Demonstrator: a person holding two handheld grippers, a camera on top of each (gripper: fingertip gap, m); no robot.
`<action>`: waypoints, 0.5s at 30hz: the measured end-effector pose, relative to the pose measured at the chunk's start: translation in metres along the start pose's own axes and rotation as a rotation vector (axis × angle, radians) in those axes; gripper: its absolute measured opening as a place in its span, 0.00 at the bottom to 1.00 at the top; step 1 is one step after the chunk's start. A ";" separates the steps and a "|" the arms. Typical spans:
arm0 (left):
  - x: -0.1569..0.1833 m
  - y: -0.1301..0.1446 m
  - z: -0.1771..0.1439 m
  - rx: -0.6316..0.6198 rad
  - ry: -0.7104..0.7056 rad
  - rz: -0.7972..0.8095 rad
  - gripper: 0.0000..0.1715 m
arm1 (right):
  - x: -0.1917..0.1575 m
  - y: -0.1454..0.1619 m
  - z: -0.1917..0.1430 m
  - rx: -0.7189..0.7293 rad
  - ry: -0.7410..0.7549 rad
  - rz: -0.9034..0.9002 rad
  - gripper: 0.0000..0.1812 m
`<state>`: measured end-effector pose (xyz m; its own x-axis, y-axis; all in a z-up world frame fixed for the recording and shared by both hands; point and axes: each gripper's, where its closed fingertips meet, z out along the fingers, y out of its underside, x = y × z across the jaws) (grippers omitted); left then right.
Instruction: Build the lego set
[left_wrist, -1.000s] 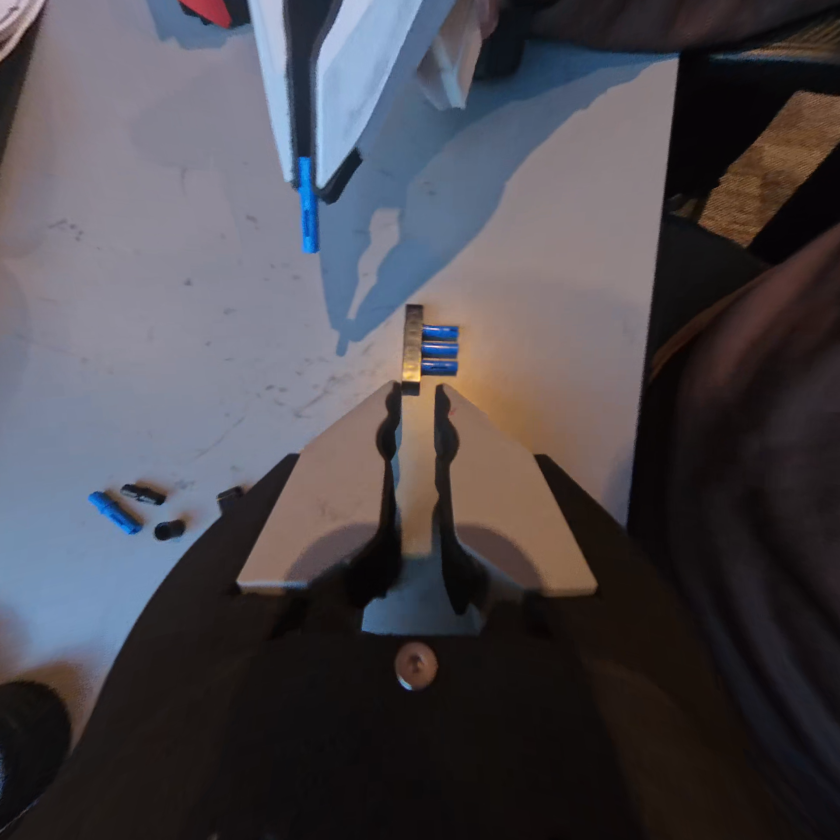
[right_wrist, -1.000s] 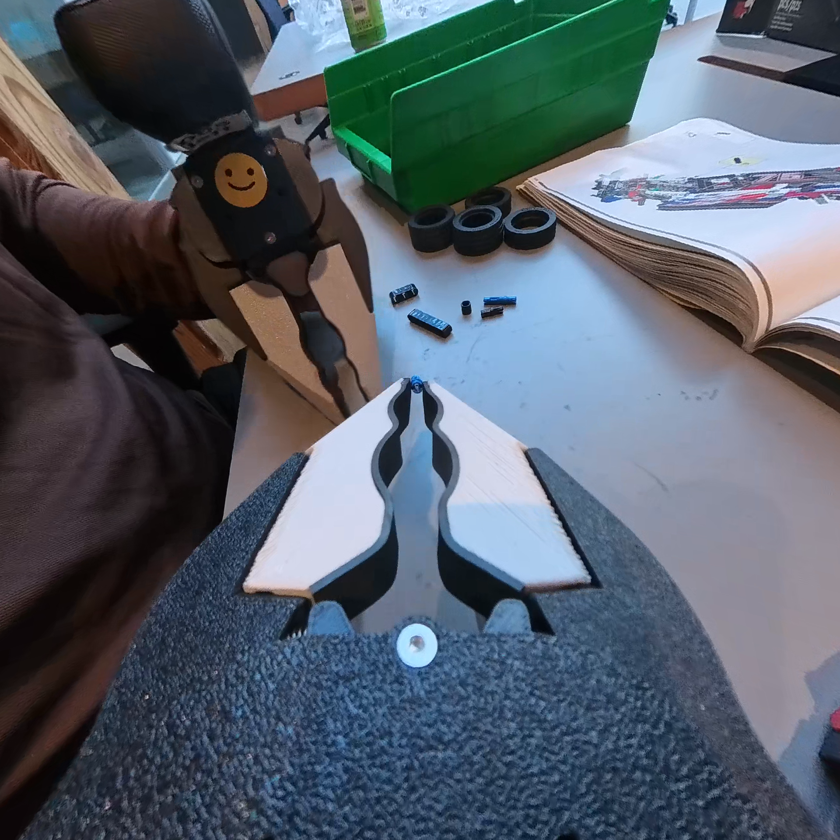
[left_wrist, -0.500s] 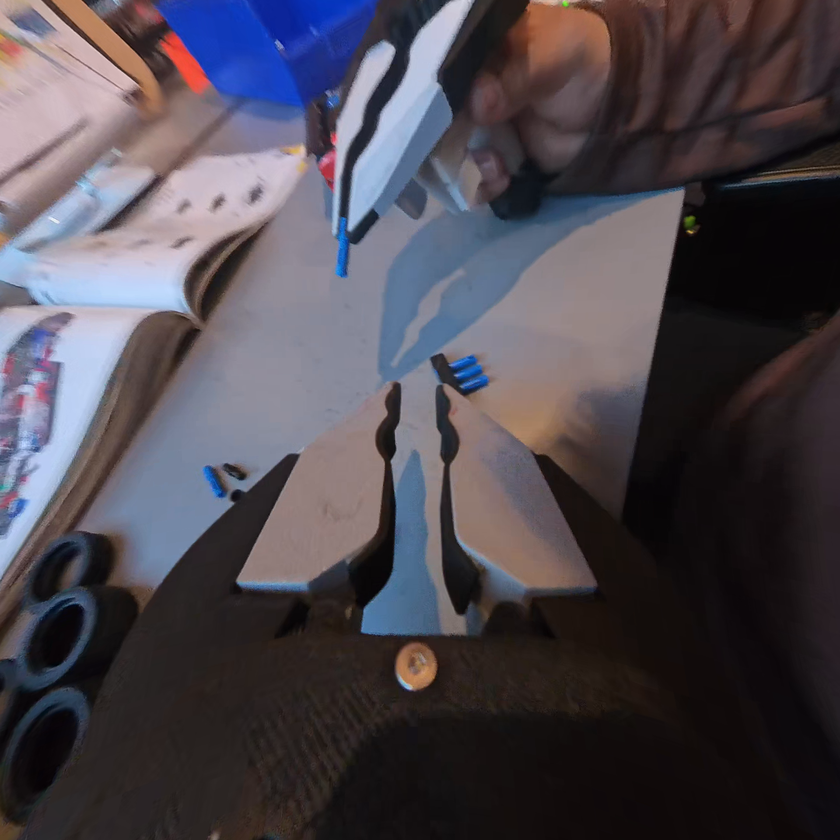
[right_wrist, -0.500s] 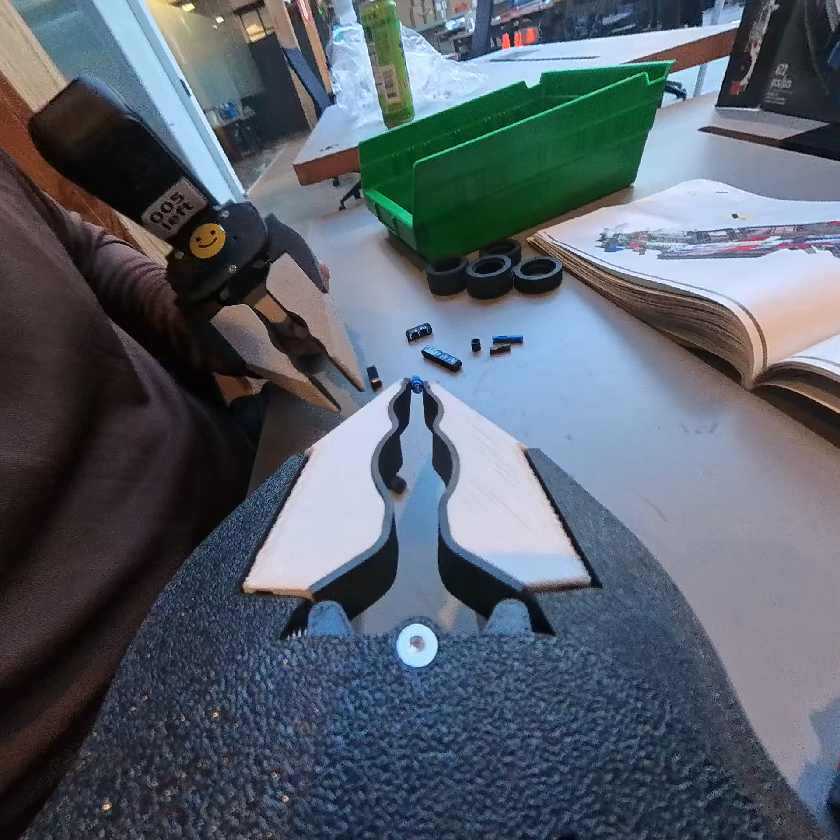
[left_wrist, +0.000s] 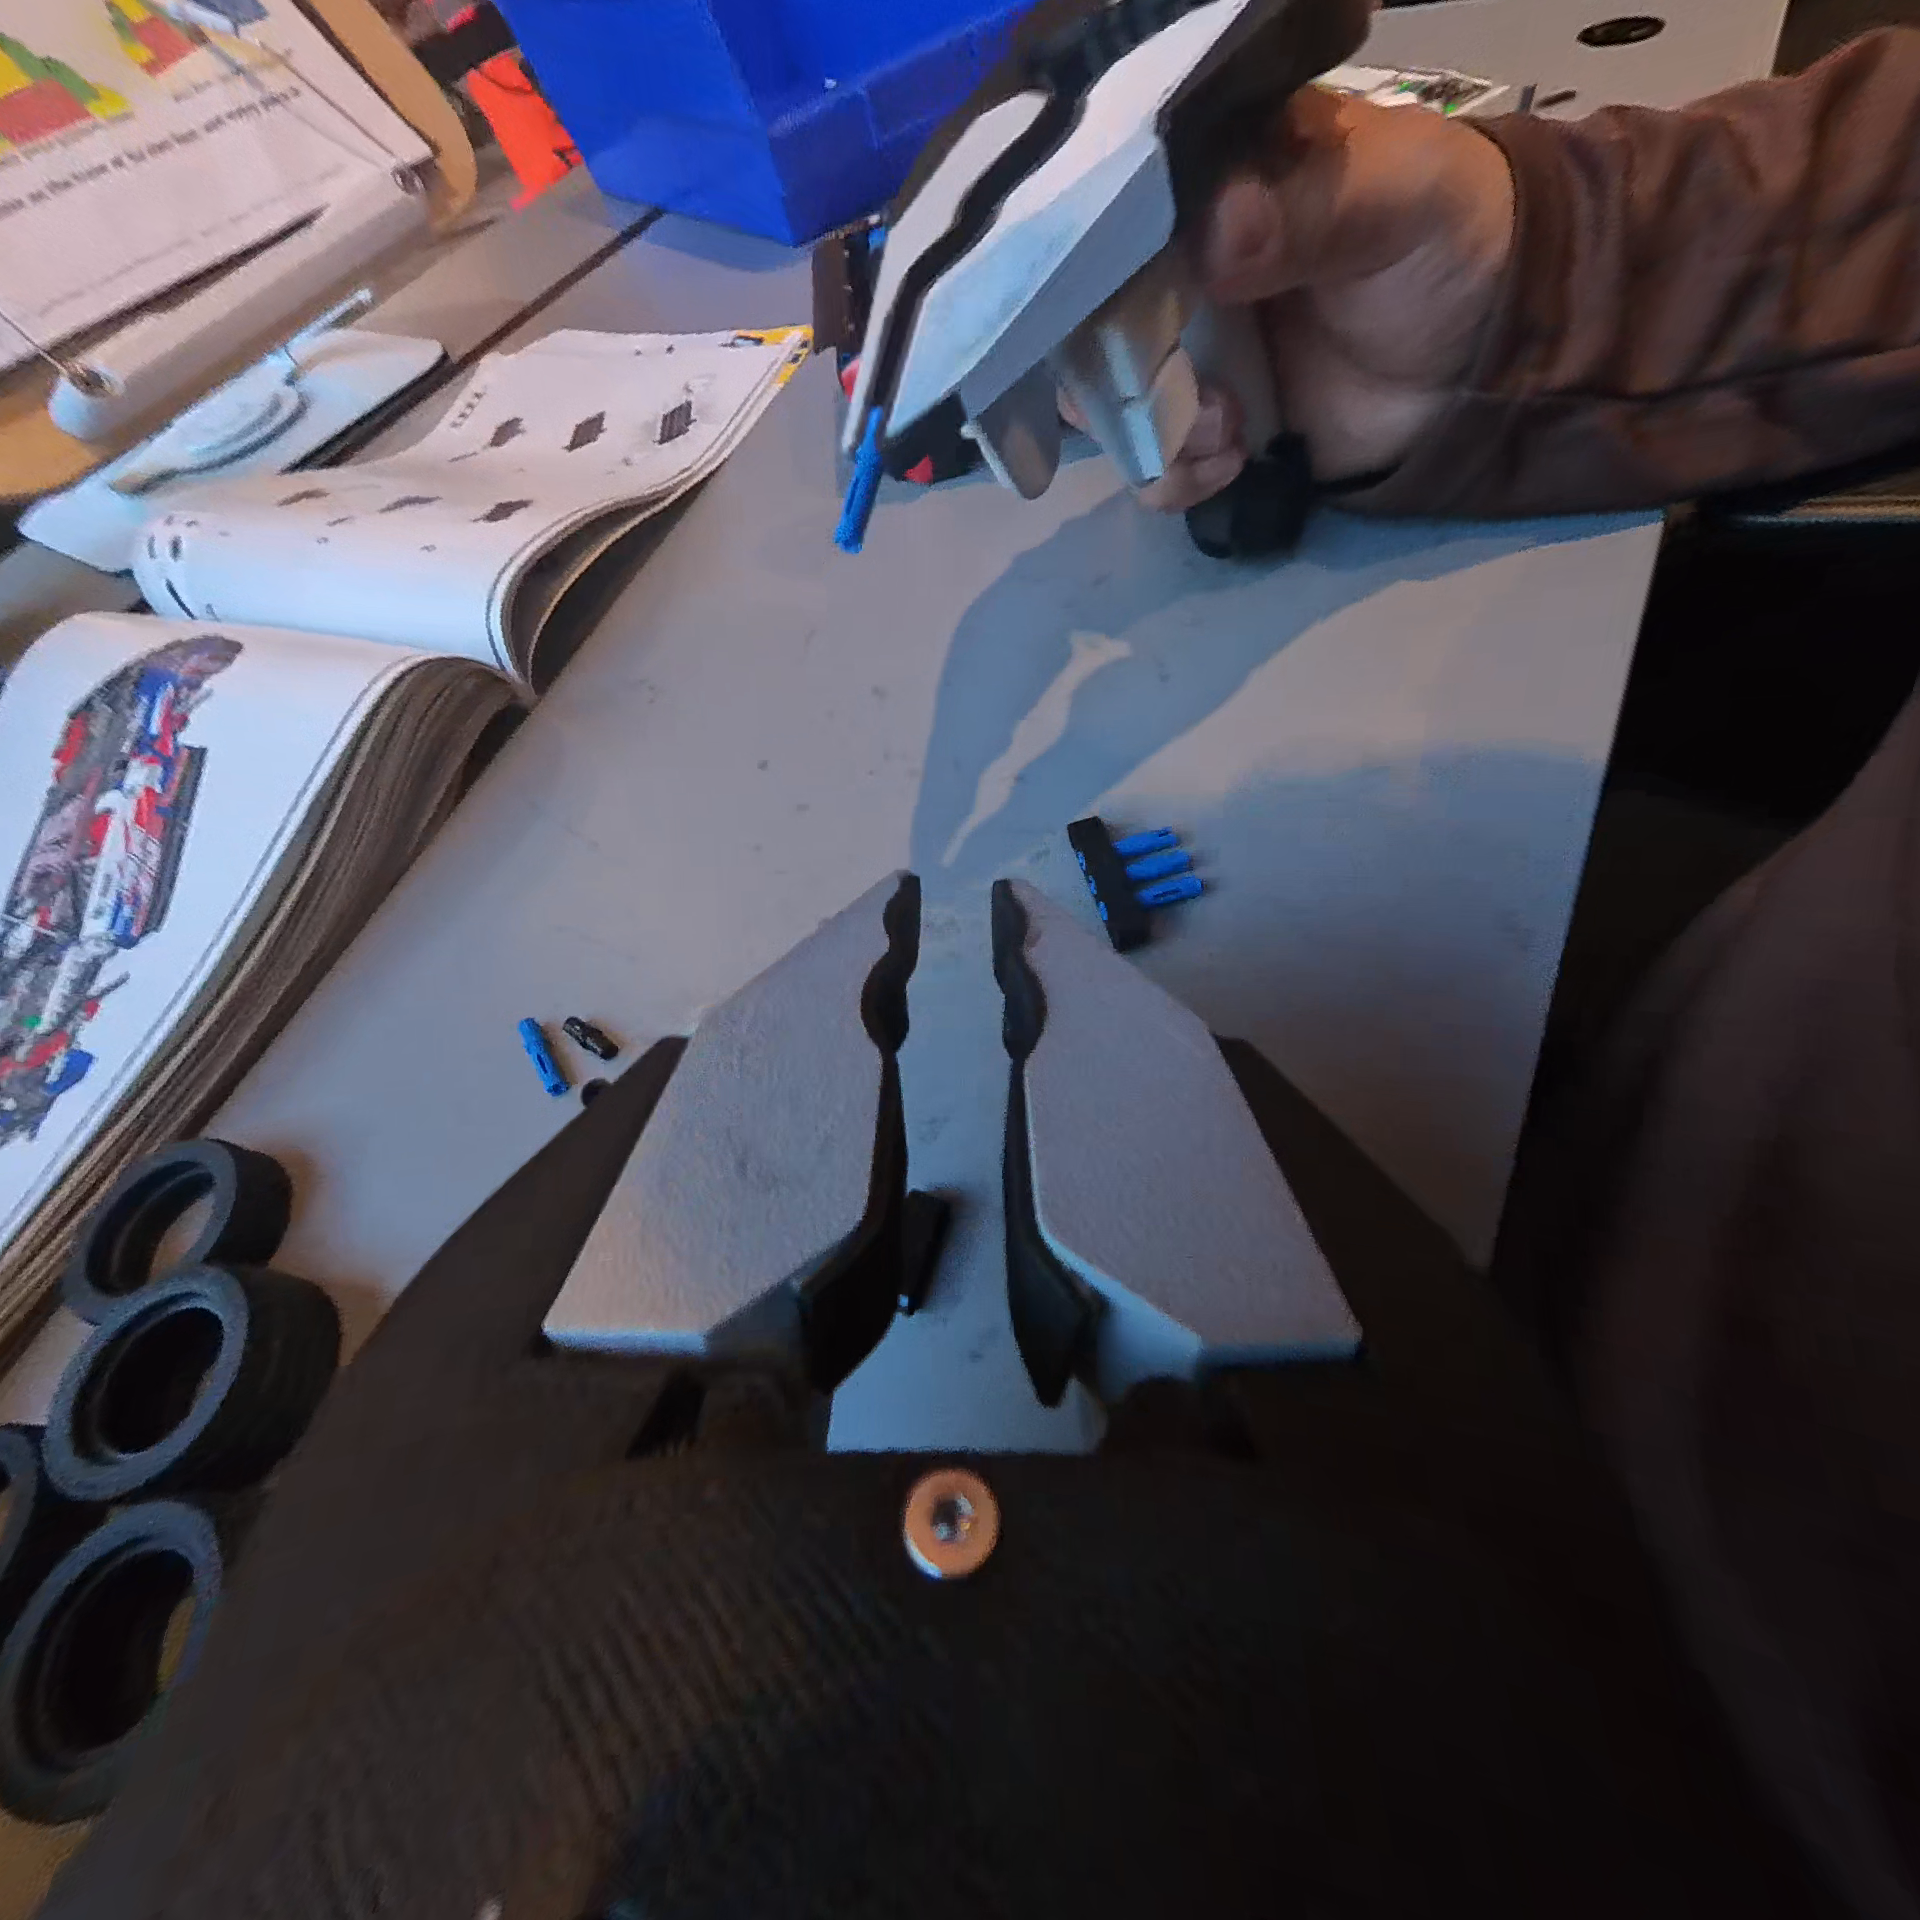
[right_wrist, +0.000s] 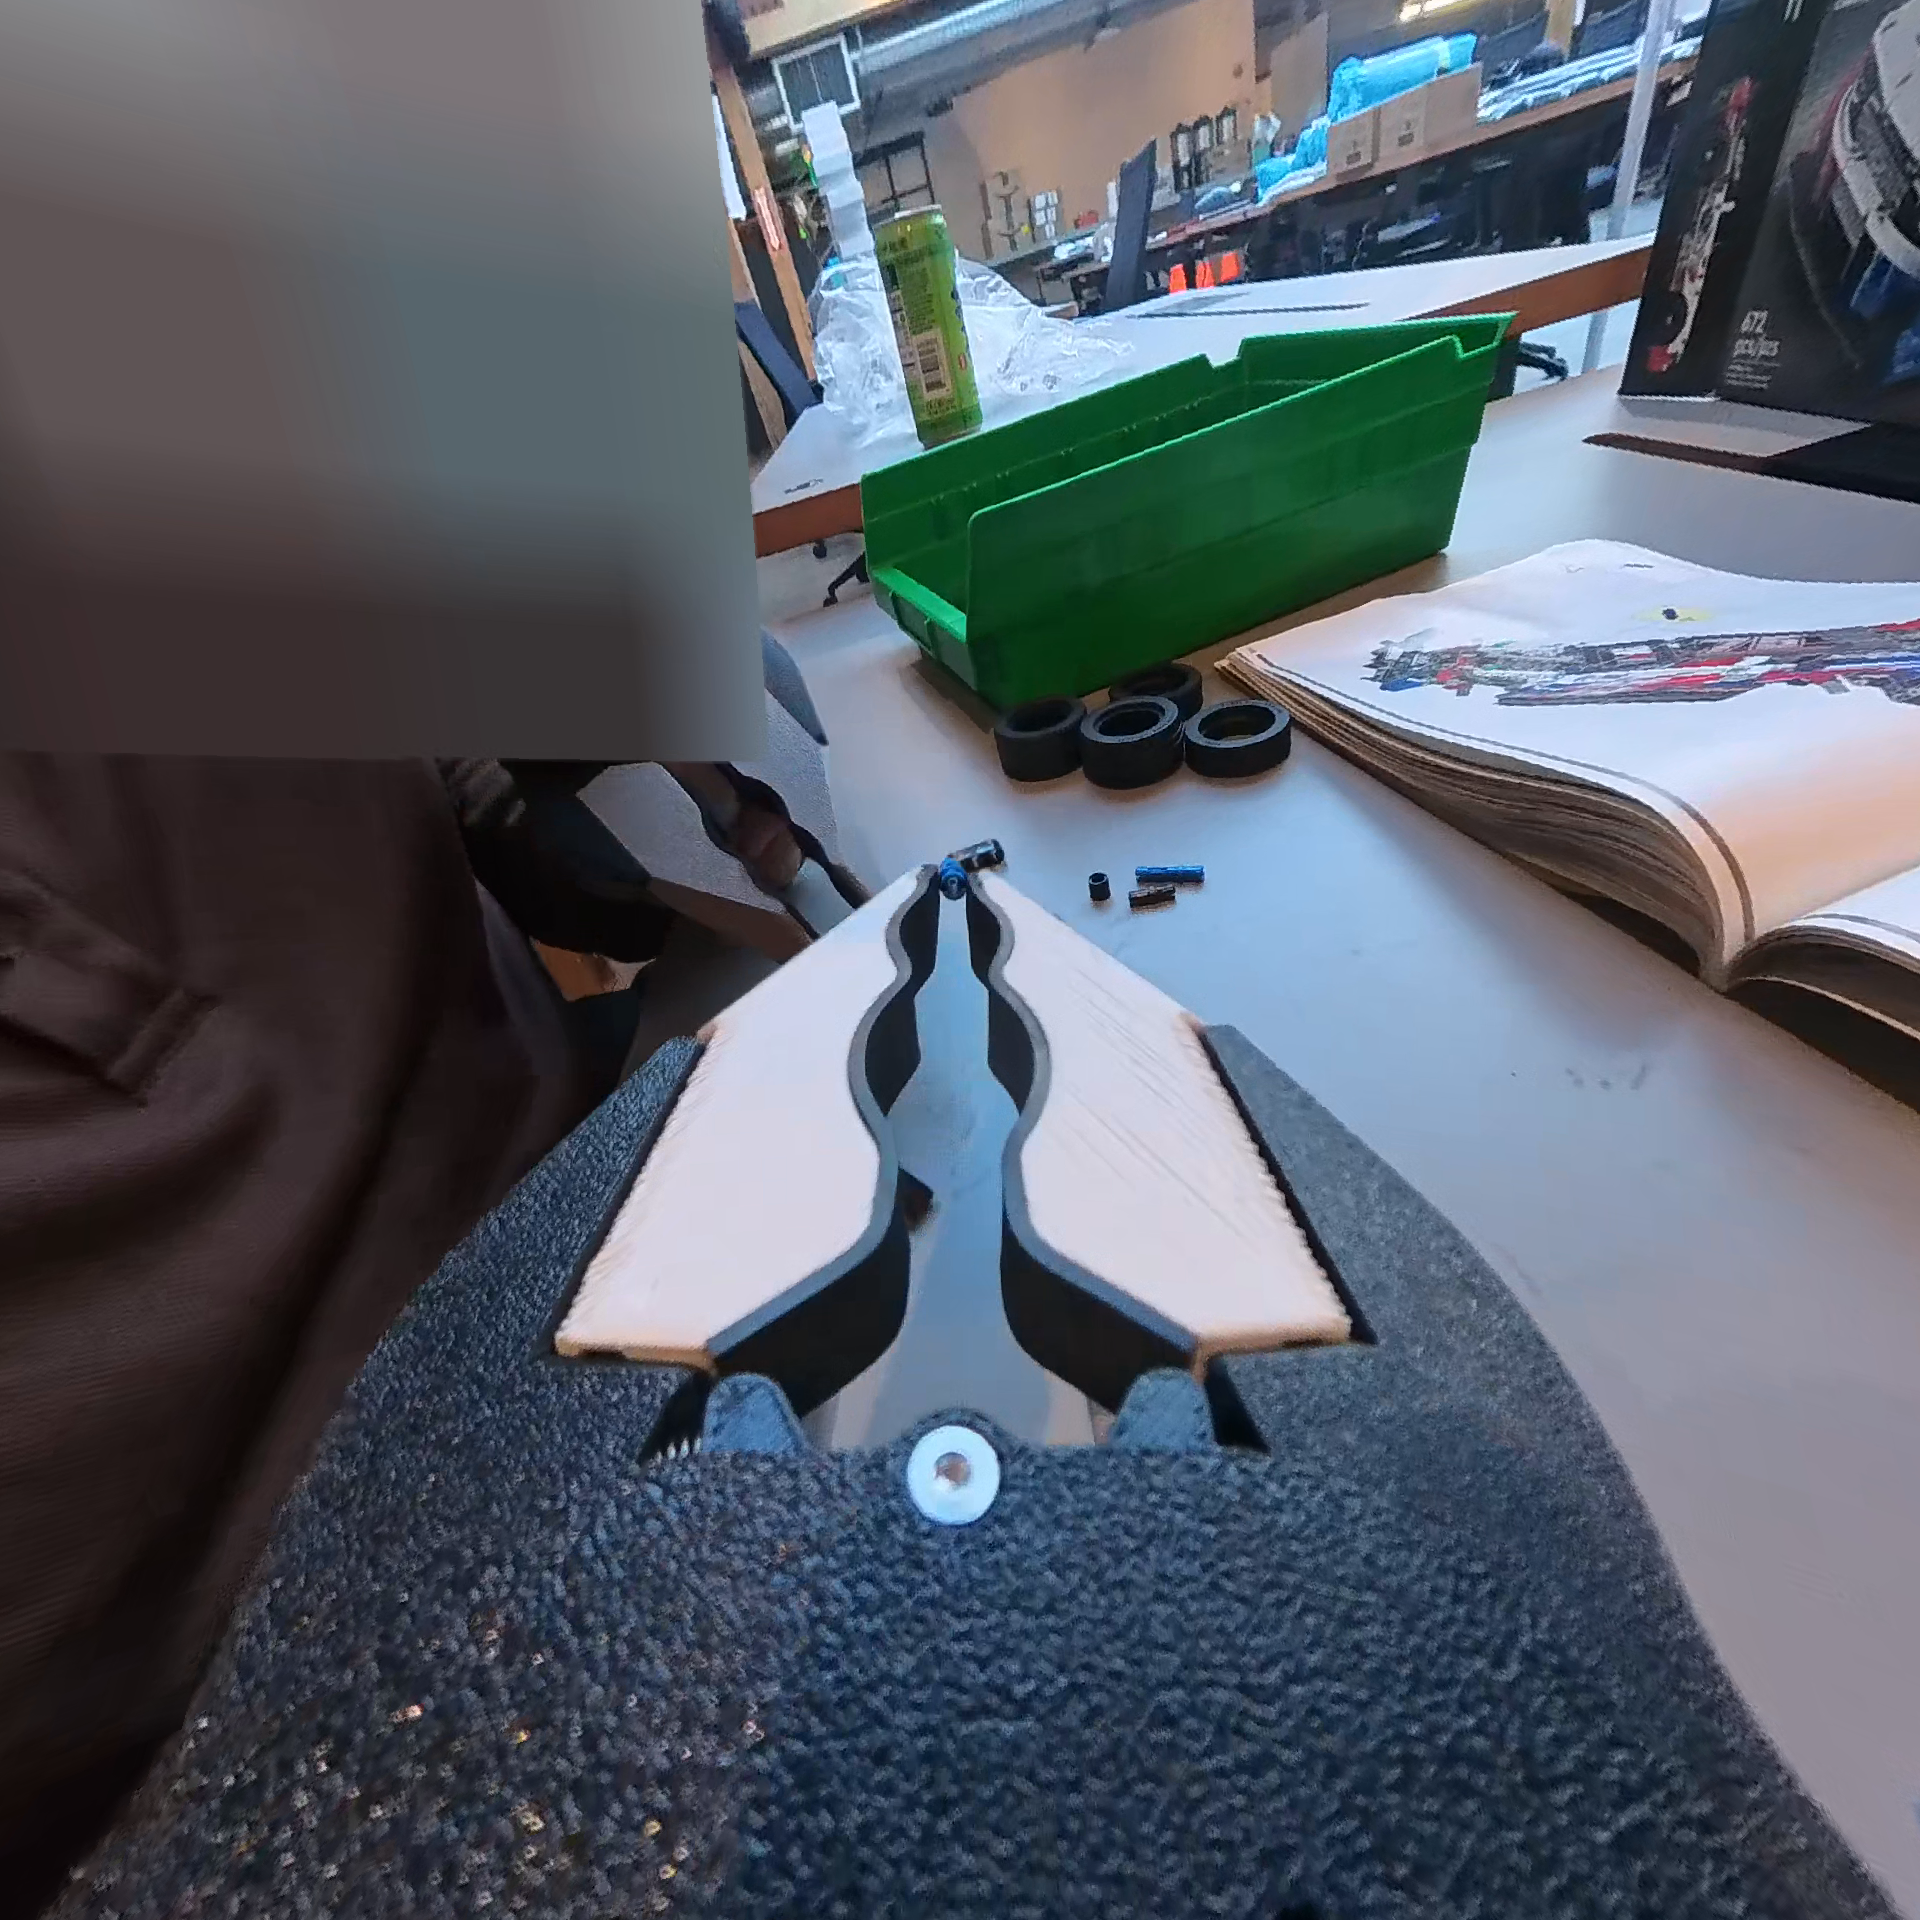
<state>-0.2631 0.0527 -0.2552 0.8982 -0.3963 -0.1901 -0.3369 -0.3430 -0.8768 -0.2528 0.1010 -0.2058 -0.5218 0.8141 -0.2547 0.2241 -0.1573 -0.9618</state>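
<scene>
The left wrist view is showing the beam (left_wrist: 1103, 896), a short black bar lying flat on the table (left_wrist: 727, 748) with three blue pins (left_wrist: 1162, 868) already sitting in its holes. Its long axis is running from far-left to near-right in that view, and the pins are pointing away to the right, level with the table. The step in hand, as I judge it, is filling the beam with a fourth pin. That pin (left_wrist: 860, 483) is hanging in the air well beyond the beam, clamped at its top end in the right gripper (left_wrist: 868, 436), pointing down and slightly left. The left gripper (left_wrist: 956, 894) is hovering just beside the beam, on its left, with jaws apart and nothing between them. The next move probably calls for the left gripper to hold the beam steady, and for the pin to be turned in line with a free hole. Left of the beam, some loose pins (left_wrist: 566, 1049) are lying, then the manual (left_wrist: 312, 748) and the tyres (left_wrist: 177, 1382).
</scene>
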 end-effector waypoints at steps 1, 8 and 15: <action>-0.001 0.001 0.001 -0.007 0.012 -0.024 0.07 | 0.001 -0.001 0.000 0.007 0.004 0.002 0.03; -0.019 -0.002 0.002 0.028 0.045 -0.152 0.05 | 0.002 -0.001 0.002 0.003 -0.012 0.020 0.03; -0.026 -0.003 0.008 0.025 0.056 -0.167 0.04 | 0.000 -0.003 0.000 0.023 -0.045 0.036 0.02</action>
<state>-0.2831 0.0715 -0.2510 0.9236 -0.3831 -0.0166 -0.1767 -0.3867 -0.9051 -0.2535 0.1013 -0.2026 -0.5502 0.7821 -0.2926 0.2242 -0.1993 -0.9540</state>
